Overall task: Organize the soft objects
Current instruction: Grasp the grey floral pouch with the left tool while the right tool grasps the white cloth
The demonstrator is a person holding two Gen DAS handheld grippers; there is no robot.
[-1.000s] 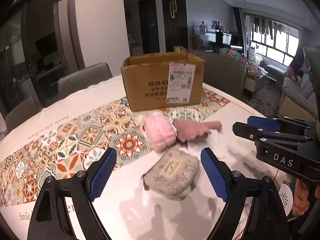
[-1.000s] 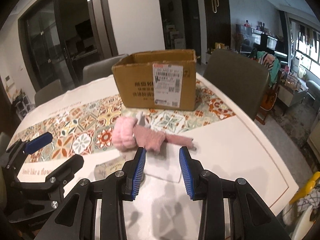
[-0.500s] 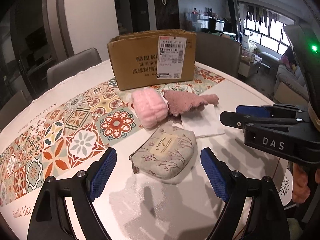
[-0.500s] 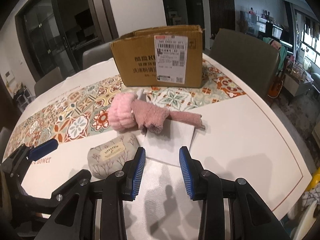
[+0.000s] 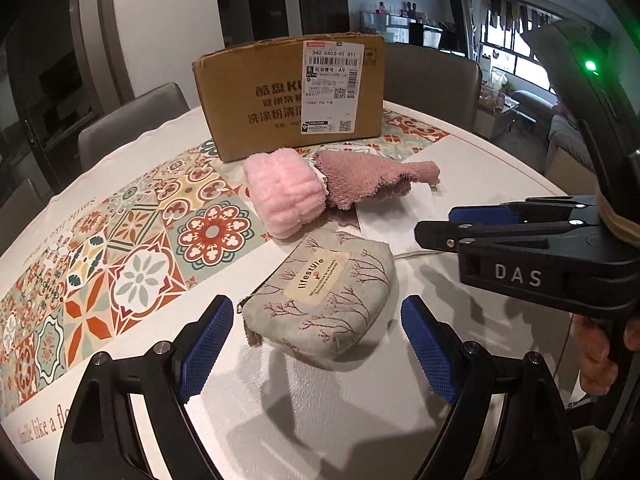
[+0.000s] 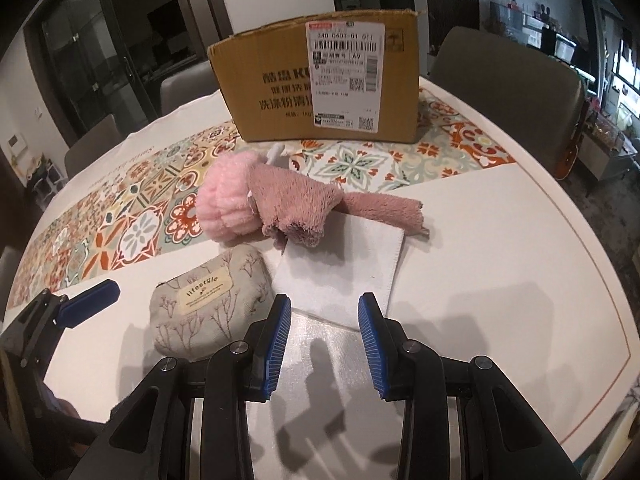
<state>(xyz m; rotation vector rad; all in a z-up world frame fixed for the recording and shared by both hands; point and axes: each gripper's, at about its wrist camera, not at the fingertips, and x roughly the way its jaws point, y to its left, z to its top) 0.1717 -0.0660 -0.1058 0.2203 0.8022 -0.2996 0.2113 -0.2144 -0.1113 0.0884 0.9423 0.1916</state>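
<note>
A grey fabric pouch (image 5: 324, 300) labelled "lifestyle" lies on the white table, between and just beyond the open fingers of my left gripper (image 5: 316, 332). The pouch also shows in the right wrist view (image 6: 210, 304). Behind it lie a fluffy light-pink roll (image 5: 282, 196), a dusty-pink towel (image 5: 372, 178) and a flat white cloth (image 6: 340, 264). My right gripper (image 6: 325, 322) is open and empty, hovering over the near edge of the white cloth. An open cardboard box (image 5: 292, 96) stands at the back.
A patterned tile runner (image 5: 120, 248) crosses the round table (image 6: 500, 280). Grey chairs (image 6: 508, 76) stand around the far side. The right gripper's body (image 5: 520, 256) shows at the right of the left wrist view.
Both grippers have moved forward and lower toward the table. The pouch now sits between the left fingers, and the white cloth is nearer the right fingers. Both stay open.
</note>
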